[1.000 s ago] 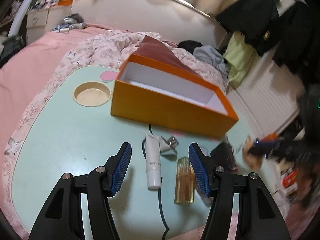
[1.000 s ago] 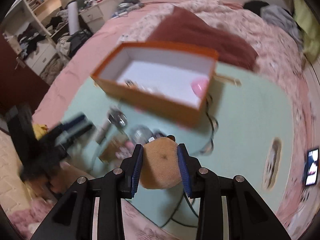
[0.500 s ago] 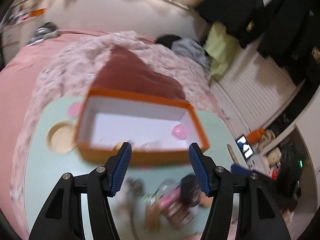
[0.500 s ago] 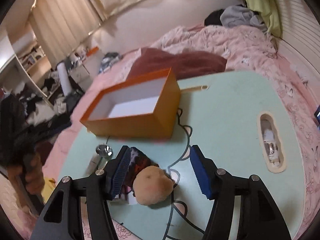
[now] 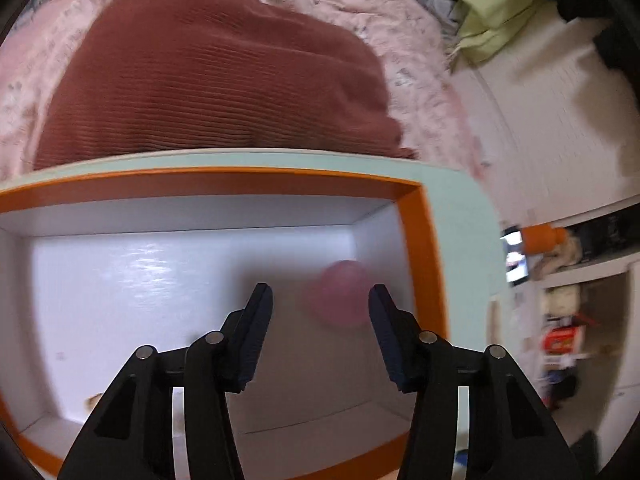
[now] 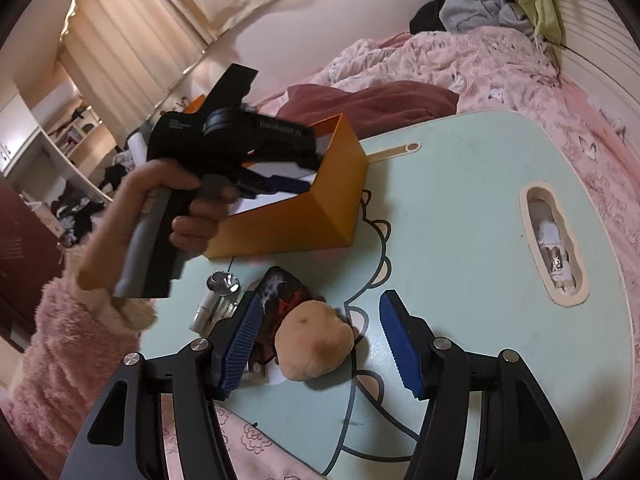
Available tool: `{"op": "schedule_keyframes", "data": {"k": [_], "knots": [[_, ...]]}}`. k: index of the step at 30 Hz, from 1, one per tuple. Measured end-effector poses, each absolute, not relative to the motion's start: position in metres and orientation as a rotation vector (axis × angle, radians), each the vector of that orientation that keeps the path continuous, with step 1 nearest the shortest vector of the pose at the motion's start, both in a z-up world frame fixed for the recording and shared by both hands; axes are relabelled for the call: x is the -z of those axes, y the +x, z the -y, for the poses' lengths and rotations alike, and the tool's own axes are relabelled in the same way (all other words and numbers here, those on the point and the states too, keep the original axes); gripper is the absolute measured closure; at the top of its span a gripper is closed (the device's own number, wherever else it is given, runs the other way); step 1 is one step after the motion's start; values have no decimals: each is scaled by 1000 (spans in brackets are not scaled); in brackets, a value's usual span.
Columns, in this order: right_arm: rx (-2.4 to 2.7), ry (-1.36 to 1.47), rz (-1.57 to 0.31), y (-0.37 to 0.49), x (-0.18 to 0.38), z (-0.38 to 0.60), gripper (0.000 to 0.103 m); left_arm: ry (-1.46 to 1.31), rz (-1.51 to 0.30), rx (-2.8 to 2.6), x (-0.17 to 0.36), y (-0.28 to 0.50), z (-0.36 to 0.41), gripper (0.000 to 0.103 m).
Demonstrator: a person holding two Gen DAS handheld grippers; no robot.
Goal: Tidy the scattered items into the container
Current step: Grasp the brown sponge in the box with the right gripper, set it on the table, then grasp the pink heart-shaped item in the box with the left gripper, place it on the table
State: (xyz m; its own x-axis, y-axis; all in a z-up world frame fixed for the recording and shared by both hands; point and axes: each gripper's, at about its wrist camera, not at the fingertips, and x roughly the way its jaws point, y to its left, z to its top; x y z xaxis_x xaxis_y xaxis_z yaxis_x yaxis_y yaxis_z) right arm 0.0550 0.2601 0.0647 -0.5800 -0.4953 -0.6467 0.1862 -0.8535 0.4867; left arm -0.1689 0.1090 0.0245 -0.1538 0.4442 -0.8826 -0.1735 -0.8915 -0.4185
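Jaws closing on nothing, my left gripper (image 5: pixel 320 304) hangs over the orange box (image 5: pixel 416 240), pink ball (image 5: pixel 340 300) inside. Right gripper (image 6: pixel 320 340) is spread around the tan puff (image 6: pixel 316 344); bottles (image 6: pixel 218 300) remain on the table (image 6: pixel 460 208).

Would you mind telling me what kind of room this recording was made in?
Most likely a lived-in bedroom: a pink floral quilt lies on a bed behind the mint lap table, clothes are heaped by the wall, and curtains hang beyond.

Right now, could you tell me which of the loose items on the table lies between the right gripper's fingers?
The tan plush ball; the dark glossy packet and silver-capped tube lie outside, left of the gap.
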Motion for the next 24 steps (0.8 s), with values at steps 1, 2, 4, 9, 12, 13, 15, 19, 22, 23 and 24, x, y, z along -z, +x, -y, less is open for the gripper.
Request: {"op": "schedule_keyframes", "data": {"k": [1,2,4,9,12,13,15,19,22,23,24], "knots": [[2428,1162,530,55,-64,-260,42,-1715,315,-2091,-24,-168,-109,53],[2424,1162,534,55,-64,-260,42,-1712,313,-2088,-22,-167,-111,53],[2418,1168,531,54,-62,-259,42,-1703,291,-2098,-24,-170,-113,53],[2411,1182,519,55,-59,-253,42,-1676,92,-2218,-29,-166,-122,56],[2411,1181,514,57,-58,-252,42,-1736,26,-2240,-28,-168,-116,61],[2409,1182,516,56,-58,-252,42,-1759,-63,-2281,-28,-168,-113,61],[2409,1184,516,56,-58,-252,42,-1746,-208,-2376,-31,-166,-108,61],[2402,1186,517,57,-57,-251,42,-1652,90,-2310,-47,-173,-89,61],[2392,1193,519,56,-55,-249,42,-1656,197,-2256,-50,-180,-89,61],[2393,1194,517,55,-55,-249,42,-1676,196,-2258,-47,-183,-91,61],[2393,1194,517,55,-55,-249,42,-1685,189,-2259,-44,-185,-95,61]]}}
